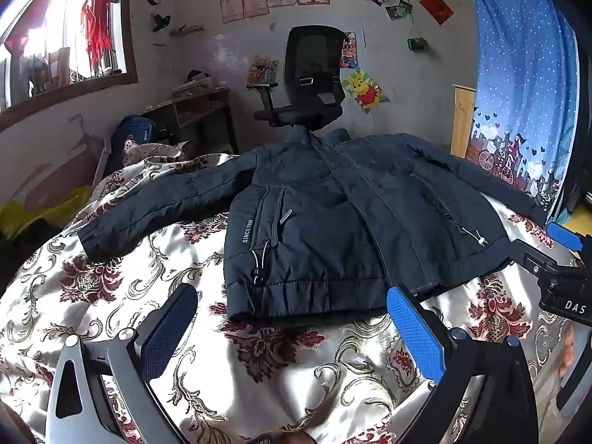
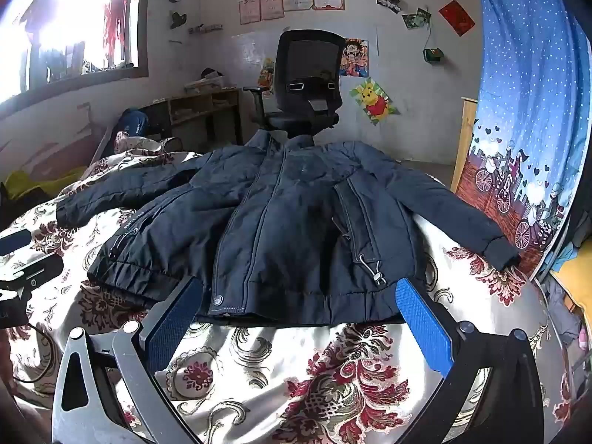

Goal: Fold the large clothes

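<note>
The dark jacket (image 1: 333,222) is lying spread flat, zipped, on the patterned bedspread (image 1: 296,377). The left gripper (image 1: 292,318) and right gripper (image 2: 299,314) are hovering wide apart, gripping nothing. Pinching slippery bedspread along with the hem (image 2: 296,303) risks dragging both.

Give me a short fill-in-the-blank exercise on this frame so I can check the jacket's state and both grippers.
1. The dark jacket lies spread on the floral ____.
2. Both its sleeves are ____, not folded in.
3. The left gripper and the right gripper are both ____ and hold nothing.
4. Behind the jacket stands a black office ____.

Missing words: bedspread; stretched out; open; chair
</note>
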The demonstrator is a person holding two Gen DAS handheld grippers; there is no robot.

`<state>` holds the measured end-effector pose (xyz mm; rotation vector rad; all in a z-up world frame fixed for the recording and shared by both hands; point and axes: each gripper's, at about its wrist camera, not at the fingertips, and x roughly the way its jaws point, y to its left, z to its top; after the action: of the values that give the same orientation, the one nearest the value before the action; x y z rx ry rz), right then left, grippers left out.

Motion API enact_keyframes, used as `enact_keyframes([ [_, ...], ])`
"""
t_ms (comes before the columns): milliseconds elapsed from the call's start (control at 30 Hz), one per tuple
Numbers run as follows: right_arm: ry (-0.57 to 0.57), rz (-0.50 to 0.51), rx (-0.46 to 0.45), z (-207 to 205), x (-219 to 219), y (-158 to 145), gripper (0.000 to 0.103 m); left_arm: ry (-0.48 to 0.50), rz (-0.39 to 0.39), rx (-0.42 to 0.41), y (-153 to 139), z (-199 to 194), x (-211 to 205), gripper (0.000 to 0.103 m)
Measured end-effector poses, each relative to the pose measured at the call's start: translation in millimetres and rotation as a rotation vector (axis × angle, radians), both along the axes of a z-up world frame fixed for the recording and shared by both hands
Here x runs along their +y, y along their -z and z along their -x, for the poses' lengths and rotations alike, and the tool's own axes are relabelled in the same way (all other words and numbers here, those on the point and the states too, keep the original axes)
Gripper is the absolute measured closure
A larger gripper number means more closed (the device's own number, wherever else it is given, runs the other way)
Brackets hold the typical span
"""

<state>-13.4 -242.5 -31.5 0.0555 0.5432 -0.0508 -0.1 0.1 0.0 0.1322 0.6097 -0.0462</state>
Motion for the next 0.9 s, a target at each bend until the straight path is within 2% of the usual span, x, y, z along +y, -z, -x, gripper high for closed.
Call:
enact_keyframes([
  [900,0.001,-0.003,0.004,-0.5,-0.4,0.6,0.001,0.000,0.000,0.002,0.0,-0.1,-0.3,0.000],
])
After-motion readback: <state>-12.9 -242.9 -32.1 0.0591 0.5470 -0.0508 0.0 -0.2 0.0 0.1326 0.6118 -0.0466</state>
